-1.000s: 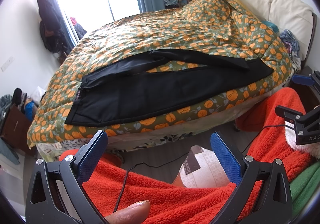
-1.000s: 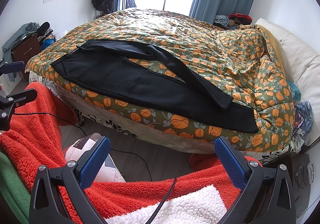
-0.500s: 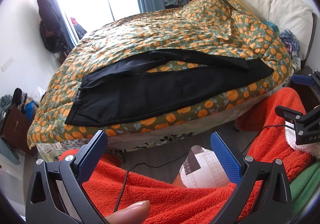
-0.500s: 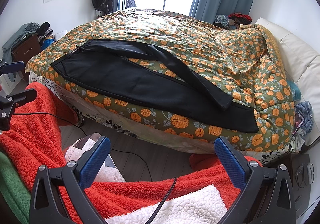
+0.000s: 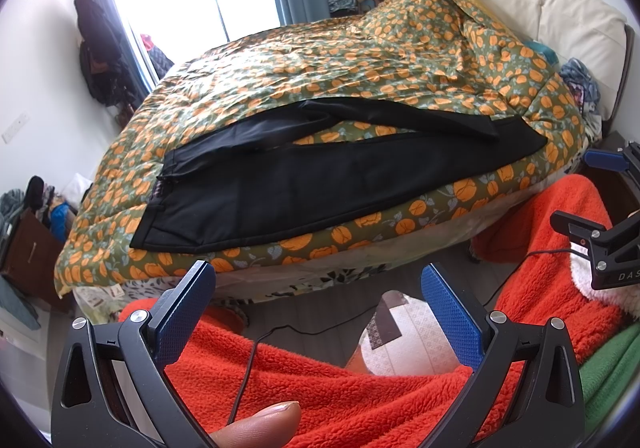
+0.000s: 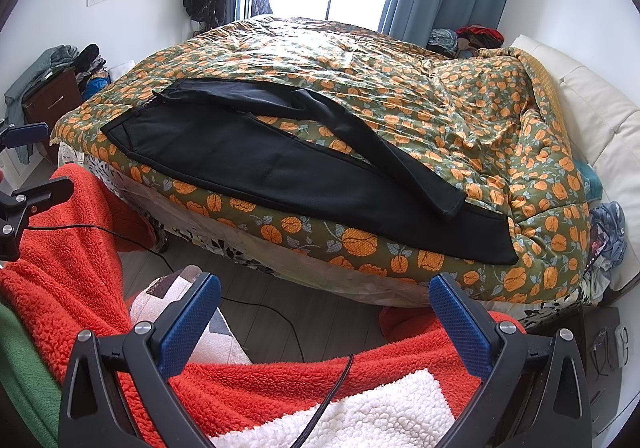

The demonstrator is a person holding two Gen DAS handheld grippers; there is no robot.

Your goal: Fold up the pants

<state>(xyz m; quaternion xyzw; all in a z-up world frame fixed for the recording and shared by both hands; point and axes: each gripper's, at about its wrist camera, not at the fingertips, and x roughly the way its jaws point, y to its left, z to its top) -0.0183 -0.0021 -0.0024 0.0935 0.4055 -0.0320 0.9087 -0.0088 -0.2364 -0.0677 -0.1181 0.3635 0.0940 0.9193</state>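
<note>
Black pants (image 5: 304,184) lie spread flat along the near edge of a bed, waistband at the left, legs running right. The far leg is creased and slants across onto the near leg's end. They also show in the right wrist view (image 6: 280,164). My left gripper (image 5: 318,288) is open and empty, held back from the bed above a red fleece. My right gripper (image 6: 324,300) is open and empty, also back from the bed. The right gripper shows at the left wrist view's right edge (image 5: 592,192).
The bed has an orange-flowered green quilt (image 5: 360,60) and a cream headboard (image 5: 560,0) on the right. A red fleece (image 5: 340,388) and a cable lie below the grippers. A patterned cushion (image 6: 188,312) sits on the floor. Clothes are heaped by the window and walls.
</note>
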